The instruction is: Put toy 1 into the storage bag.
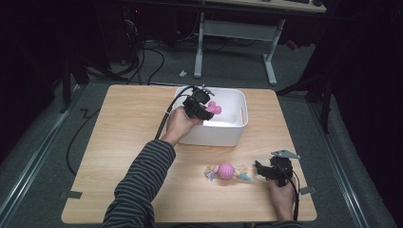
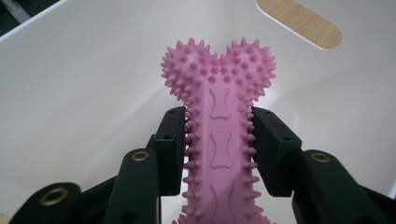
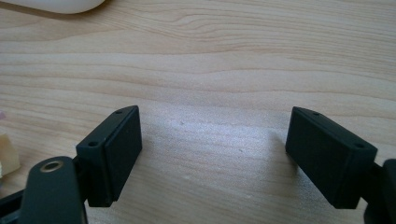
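No words, labels, brands or numbers can be read; the bone (image 2: 219,140) bears small raised bone shapes, seemingly no letters.

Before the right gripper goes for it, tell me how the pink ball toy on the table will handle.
The pink ball toy looks round, so a push may roll it. Its loose tufted ends probably flop and damp that. It seems small and likely light for the open right gripper.
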Tool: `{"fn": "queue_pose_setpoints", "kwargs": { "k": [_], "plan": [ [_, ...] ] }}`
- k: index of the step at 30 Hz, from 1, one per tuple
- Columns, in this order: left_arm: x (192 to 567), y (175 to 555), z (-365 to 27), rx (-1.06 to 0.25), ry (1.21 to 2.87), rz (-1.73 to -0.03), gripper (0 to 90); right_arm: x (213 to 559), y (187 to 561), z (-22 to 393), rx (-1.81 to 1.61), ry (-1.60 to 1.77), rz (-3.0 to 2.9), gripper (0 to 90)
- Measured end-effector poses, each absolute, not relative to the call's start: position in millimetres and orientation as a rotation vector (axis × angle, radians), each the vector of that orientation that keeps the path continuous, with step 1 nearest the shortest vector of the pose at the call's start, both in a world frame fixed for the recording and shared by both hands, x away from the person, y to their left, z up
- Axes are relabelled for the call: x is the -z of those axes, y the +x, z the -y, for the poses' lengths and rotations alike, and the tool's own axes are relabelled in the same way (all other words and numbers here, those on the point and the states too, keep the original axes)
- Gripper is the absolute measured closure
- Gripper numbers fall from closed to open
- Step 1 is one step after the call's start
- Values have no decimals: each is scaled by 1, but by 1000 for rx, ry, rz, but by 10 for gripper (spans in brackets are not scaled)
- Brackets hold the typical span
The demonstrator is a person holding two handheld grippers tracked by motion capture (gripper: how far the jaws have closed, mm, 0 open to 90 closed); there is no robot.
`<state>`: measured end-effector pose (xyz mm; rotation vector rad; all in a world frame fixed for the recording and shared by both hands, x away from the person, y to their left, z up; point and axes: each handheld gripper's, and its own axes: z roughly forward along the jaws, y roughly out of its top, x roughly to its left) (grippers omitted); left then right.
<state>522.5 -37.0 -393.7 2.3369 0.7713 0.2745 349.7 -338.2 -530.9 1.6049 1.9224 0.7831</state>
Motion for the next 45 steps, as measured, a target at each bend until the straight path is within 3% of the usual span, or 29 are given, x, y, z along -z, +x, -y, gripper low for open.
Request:
{"fn": "queue_pose_setpoints", "kwargs": {
  "k": [13, 25, 45],
  "plan": [
    [381, 514, 30, -304, 2305, -747, 435, 531, 350, 338, -784, 1606, -1923, 186],
    [356, 491, -20, -393, 2167, -761, 432, 531, 350, 338, -784, 1606, -1923, 186],
    [351, 455, -77, -471, 2105, -788, 421, 531, 350, 338, -783, 1606, -1922, 186]
  ]
}}
